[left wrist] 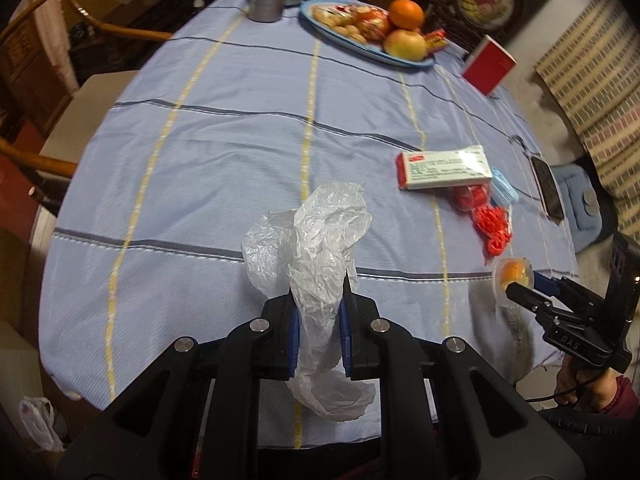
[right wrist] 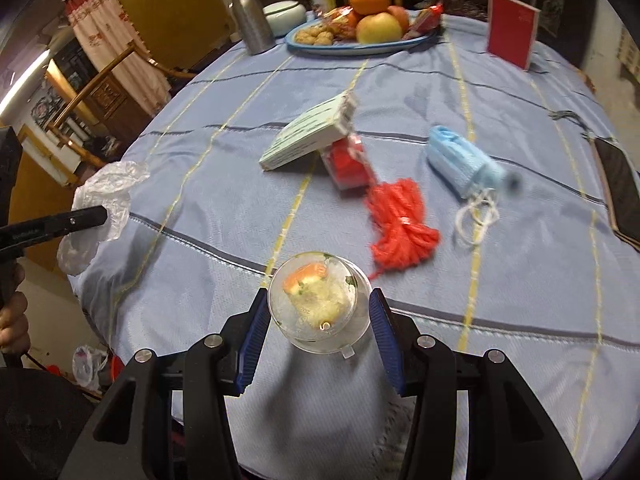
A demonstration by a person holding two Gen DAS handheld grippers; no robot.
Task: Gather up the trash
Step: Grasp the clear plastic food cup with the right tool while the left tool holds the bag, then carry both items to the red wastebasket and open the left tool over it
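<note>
My left gripper (left wrist: 318, 304) is shut on a crumpled clear plastic bag (left wrist: 316, 240) and holds it above the near part of the blue tablecloth (left wrist: 200, 160). The bag also shows at the left in the right wrist view (right wrist: 106, 196). My right gripper (right wrist: 320, 320) has its blue pads (right wrist: 256, 332) on both sides of a clear plastic cup with food scraps (right wrist: 320, 300); the cup seems held above the table edge. The cup shows at the right in the left wrist view (left wrist: 514, 276). A blue face mask (right wrist: 464, 162) and a red yarn bundle (right wrist: 400, 224) lie beyond the cup.
A white box (right wrist: 308, 134) leans on a red packet (right wrist: 348, 160). A fruit plate (right wrist: 360, 46), a metal bottle (right wrist: 250, 16), a red booklet (right wrist: 512, 28) and a phone (right wrist: 620, 196) stand around the table. A plastic bag (left wrist: 38, 420) lies on the floor at left.
</note>
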